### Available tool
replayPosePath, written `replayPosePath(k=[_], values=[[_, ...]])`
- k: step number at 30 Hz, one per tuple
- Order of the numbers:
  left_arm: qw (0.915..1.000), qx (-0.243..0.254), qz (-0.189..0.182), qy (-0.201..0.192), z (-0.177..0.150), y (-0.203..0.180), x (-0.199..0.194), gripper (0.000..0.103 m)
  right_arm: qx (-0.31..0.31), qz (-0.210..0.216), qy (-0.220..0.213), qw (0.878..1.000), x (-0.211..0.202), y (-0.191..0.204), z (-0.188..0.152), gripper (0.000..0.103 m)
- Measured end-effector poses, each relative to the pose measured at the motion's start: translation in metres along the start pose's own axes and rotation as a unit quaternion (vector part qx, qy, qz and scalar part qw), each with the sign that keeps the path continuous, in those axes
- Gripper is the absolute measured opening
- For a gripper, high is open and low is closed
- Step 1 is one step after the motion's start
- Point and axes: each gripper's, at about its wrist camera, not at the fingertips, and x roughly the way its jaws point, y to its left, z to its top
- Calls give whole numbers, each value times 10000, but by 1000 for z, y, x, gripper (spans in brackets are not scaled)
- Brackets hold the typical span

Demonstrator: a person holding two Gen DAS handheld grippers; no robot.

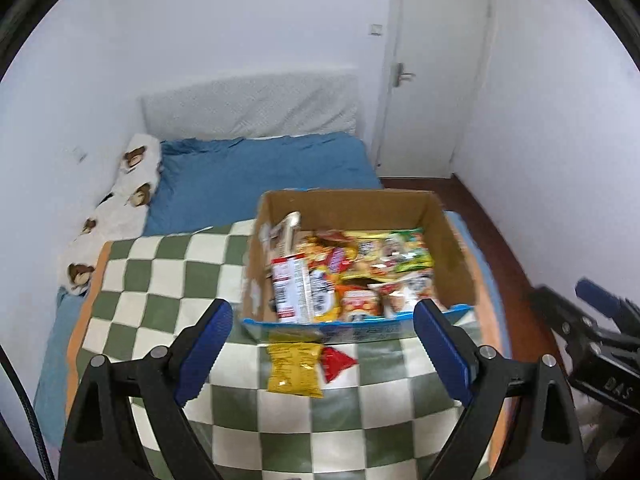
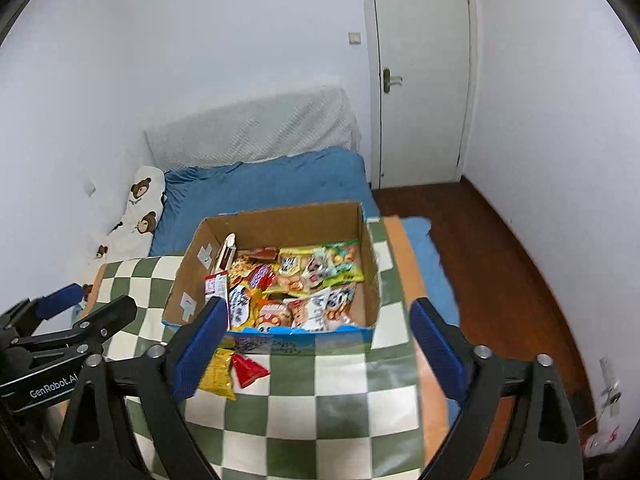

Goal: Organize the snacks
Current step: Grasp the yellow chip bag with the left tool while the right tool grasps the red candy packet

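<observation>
- The left gripper (image 1: 322, 344) has its jaws spread wide, with nothing between them.
- The right gripper (image 2: 316, 346) is likewise wide apart and empty.
- A yellow snack bag (image 1: 295, 368) and a red packet (image 1: 336, 362) lie touching on the checkered blanket (image 1: 168, 268), just before the cardboard box (image 1: 360, 204).
- The box is full of snack packets (image 1: 372, 268); it sits on the blanket over a blue bed (image 1: 256, 176).

We see an open cardboard box (image 1: 452, 236) with a blue printed front, packed with colourful snack packets (image 1: 360, 268), some standing on end along its nine o'clock side. At its six o'clock, on the checked cloth, lie a yellow packet (image 1: 294, 368) and, touching it, a red packet (image 1: 334, 362).
</observation>
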Motion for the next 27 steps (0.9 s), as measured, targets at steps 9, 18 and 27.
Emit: replayPosePath(k=[9,18,27], values=[[9845,-617,1030,1280,-65,74,94,93,314,697,1487,9859,116,16,-55,99],[9663,-518,1444,2069,-112,94,149,93,-123,828,1819,9797,238,68,-109,94],[9629,-384,1295,2337,-111,90,173,93,-395,991,2213,9694,301,96,-132,51]])
